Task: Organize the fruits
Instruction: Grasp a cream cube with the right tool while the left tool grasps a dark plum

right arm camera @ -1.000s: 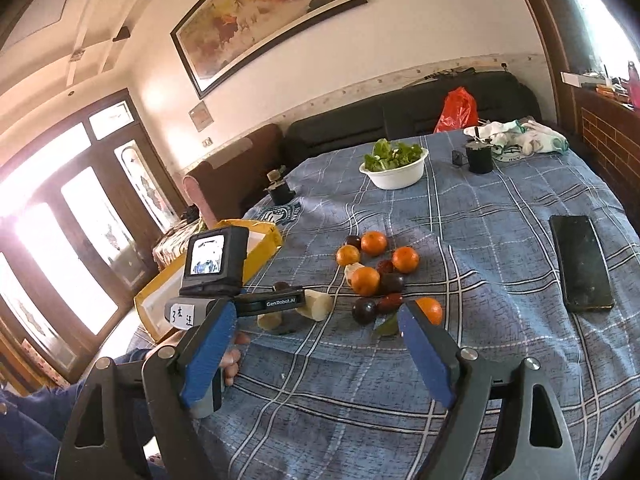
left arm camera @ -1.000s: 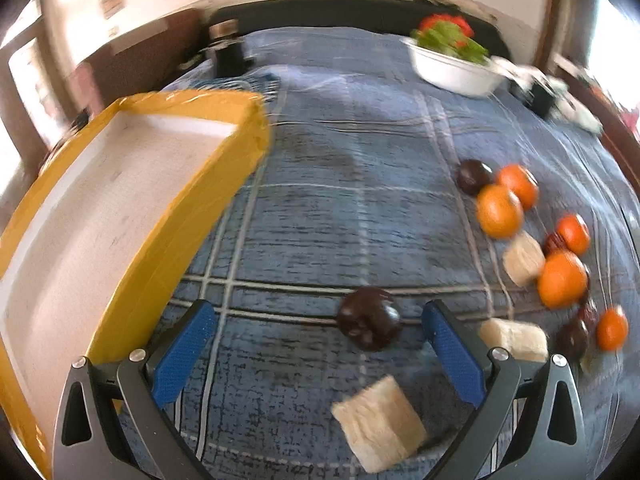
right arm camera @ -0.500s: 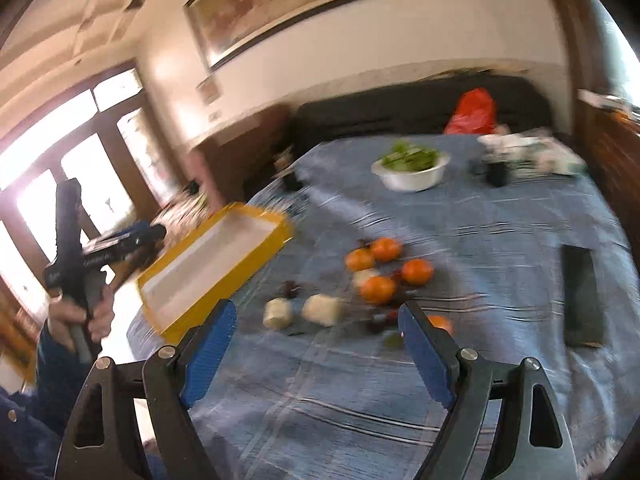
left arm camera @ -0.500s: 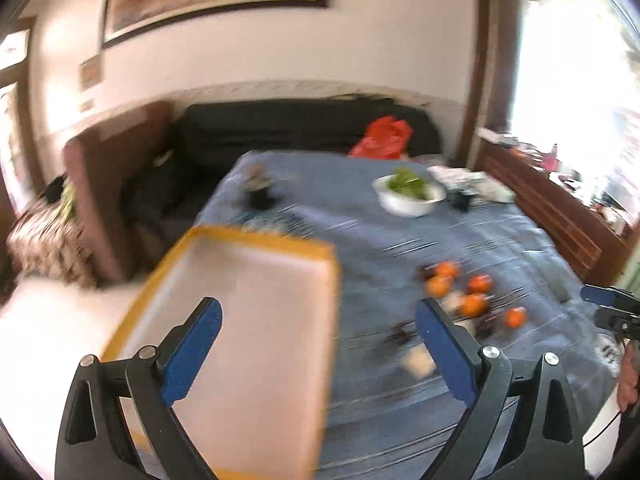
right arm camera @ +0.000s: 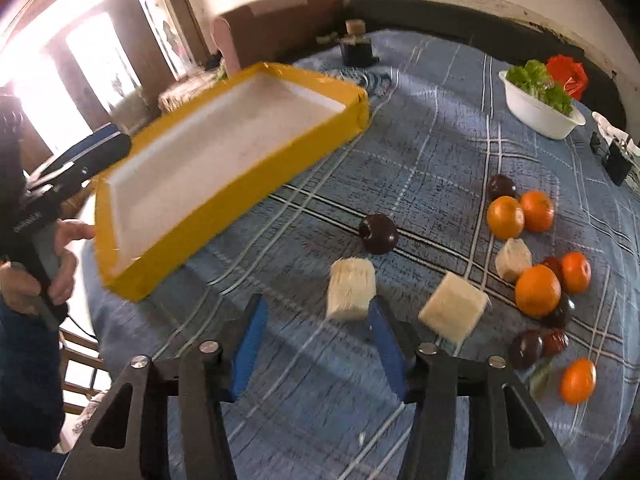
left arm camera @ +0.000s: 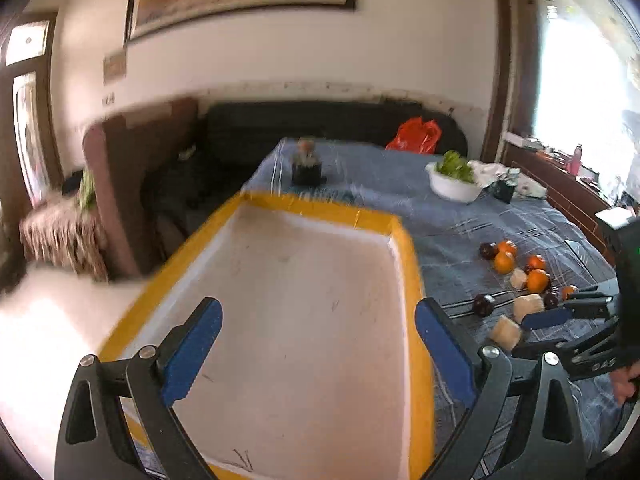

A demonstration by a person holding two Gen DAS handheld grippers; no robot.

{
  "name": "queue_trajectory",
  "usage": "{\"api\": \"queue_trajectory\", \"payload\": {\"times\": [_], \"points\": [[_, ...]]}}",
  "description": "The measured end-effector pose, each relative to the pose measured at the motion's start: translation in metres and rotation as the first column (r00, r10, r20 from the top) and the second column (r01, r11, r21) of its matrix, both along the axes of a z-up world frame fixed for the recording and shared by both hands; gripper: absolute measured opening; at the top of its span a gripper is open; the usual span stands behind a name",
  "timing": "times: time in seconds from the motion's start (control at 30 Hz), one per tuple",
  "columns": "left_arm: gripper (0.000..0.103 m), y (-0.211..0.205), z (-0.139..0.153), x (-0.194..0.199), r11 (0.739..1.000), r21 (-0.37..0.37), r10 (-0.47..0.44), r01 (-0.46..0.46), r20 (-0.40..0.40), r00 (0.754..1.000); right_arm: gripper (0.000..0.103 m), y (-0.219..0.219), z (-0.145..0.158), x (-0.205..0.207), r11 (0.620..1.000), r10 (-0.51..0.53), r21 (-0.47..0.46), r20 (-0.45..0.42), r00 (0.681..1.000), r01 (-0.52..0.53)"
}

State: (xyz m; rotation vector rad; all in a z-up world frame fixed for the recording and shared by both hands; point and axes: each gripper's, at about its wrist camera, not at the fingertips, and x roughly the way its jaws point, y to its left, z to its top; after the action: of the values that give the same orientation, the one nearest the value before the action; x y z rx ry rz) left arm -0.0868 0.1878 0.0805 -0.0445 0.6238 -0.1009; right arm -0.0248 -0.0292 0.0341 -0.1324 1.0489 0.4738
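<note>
The jaws of the left gripper (left arm camera: pixel 318 344) stand wide apart with nothing between them, hanging over the white floor of the yellow-walled tray (left arm camera: pixel 408 264). The jaws of the right gripper (right arm camera: pixel 316 342) have just been closing and stand half drawn in, released, with only blue checked cloth between them; a pale cut block (right arm camera: pixel 351 289) lies just beyond the tips, untouched. The tray sits at the left side of the table (right arm camera: pixel 432 148). A second pale block (right arm camera: pixel 454 306) lies to the right, a dark plum (right arm camera: pixel 378 233) just past both. Oranges (right arm camera: pixel 537 290) and more dark fruits are clustered further right. A white bowl of greens (right arm camera: pixel 538 109) stands at the far side
</note>
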Motion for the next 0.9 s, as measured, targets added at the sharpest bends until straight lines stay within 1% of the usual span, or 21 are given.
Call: {"api": "queue_trajectory", "payload": {"times": [0.03, 0.1, 0.17, 0.2, 0.23, 0.3, 0.33, 0.4, 0.43, 0.47, 0.57, 0.6, 0.67, 0.73, 0.77, 0.83, 0.9], "points": [[0.097, 0.003, -0.004, 0.002, 1.000, -0.016, 0.013, -0.013, -0.017, 1.000, 0.049, 0.000, -0.002, 0.003, 1.000, -0.006, -0.017, 0.003, 1.000, 0.006], [0.097, 0.005, -0.011, 0.007, 0.998, -0.035, 0.042, -0.044, -0.051, 0.998, 0.044, 0.000, -0.008, 0.008, 1.000, 0.000, -0.026, -0.024, 1.000, -0.001], [0.097, 0.001, -0.009, 0.008, 0.997, -0.034, 0.063, -0.064, -0.030, 0.998, 0.040, 0.000, -0.012, 0.010, 0.999, 0.004, -0.049, -0.033, 0.999, -0.005], [0.097, 0.000, -0.008, 0.009, 0.997, -0.045, 0.064, -0.065, -0.022, 0.998, 0.036, 0.000, -0.015, 0.011, 0.998, 0.002, -0.058, -0.038, 0.999, -0.004], [0.097, -0.003, -0.010, 0.013, 0.996, -0.059, 0.070, -0.071, -0.033, 0.997, 0.034, -0.001, -0.016, 0.013, 0.999, 0.001, -0.052, -0.040, 0.999, -0.003], [0.097, -0.012, -0.017, 0.023, 0.995, -0.081, 0.045, -0.051, -0.075, 0.996, 0.033, -0.002, -0.016, 0.014, 0.999, 0.004, -0.046, -0.038, 0.999, -0.006], [0.097, -0.022, -0.021, 0.027, 0.997, -0.069, 0.030, -0.036, -0.093, 0.995, 0.033, -0.005, -0.014, 0.014, 0.999, -0.002, -0.035, -0.035, 0.999, 0.001], [0.097, -0.037, -0.021, 0.029, 0.999, -0.037, 0.010, -0.013, -0.078, 0.997, 0.033, -0.010, -0.013, 0.015, 1.000, -0.013, -0.018, -0.019, 1.000, 0.013], [0.097, -0.043, -0.020, 0.029, 0.999, -0.040, -0.004, 0.001, -0.065, 0.998, 0.033, -0.015, -0.011, 0.013, 1.000, -0.027, -0.010, -0.011, 1.000, 0.027], [0.097, -0.048, -0.020, 0.031, 0.998, -0.054, -0.020, 0.017, -0.065, 0.998, 0.033, -0.023, -0.008, 0.014, 0.999, -0.048, 0.017, -0.001, 0.999, 0.048], [0.097, -0.064, -0.020, 0.036, 0.995, -0.086, -0.054, 0.044, -0.118, 0.992, 0.033, -0.046, 0.009, 0.012, 0.989, -0.071, 0.132, 0.022, 0.997, 0.067], [0.097, -0.069, -0.017, 0.035, 0.993, -0.103, -0.066, 0.054, -0.121, 0.990, 0.033, -0.052, 0.015, 0.010, 0.986, -0.091, 0.147, 0.042, 0.995, 0.084], [0.097, -0.079, -0.006, 0.027, 0.988, -0.126, -0.097, 0.084, -0.102, 0.990, 0.033, -0.064, 0.028, 0.007, 0.977, -0.124, 0.184, 0.087, 0.989, 0.106], [0.097, -0.090, 0.003, 0.024, 0.986, -0.127, -0.123, 0.112, -0.082, 0.989, 0.033, -0.073, 0.037, 0.012, 0.968, -0.174, 0.204, 0.118, 0.978, 0.148], [0.098, -0.097, 0.006, 0.026, 0.985, -0.123, -0.132, 0.121, -0.088, 0.987, 0.033, -0.079, 0.042, 0.016, 0.960, -0.196, 0.226, 0.127, 0.972, 0.164], [0.098, -0.112, 0.003, 0.032, 0.986, -0.095, -0.147, 0.134, -0.139, 0.979, 0.033, -0.087, 0.048, 0.021, 0.947, -0.234, 0.257, 0.146, 0.961, 0.192], [0.098, -0.128, -0.006, 0.042, 0.982, -0.089, -0.178, 0.164, -0.195, 0.965, 0.033, -0.096, 0.050, 0.024, 0.936, -0.271, 0.283, 0.193, 0.943, 0.211]]}}
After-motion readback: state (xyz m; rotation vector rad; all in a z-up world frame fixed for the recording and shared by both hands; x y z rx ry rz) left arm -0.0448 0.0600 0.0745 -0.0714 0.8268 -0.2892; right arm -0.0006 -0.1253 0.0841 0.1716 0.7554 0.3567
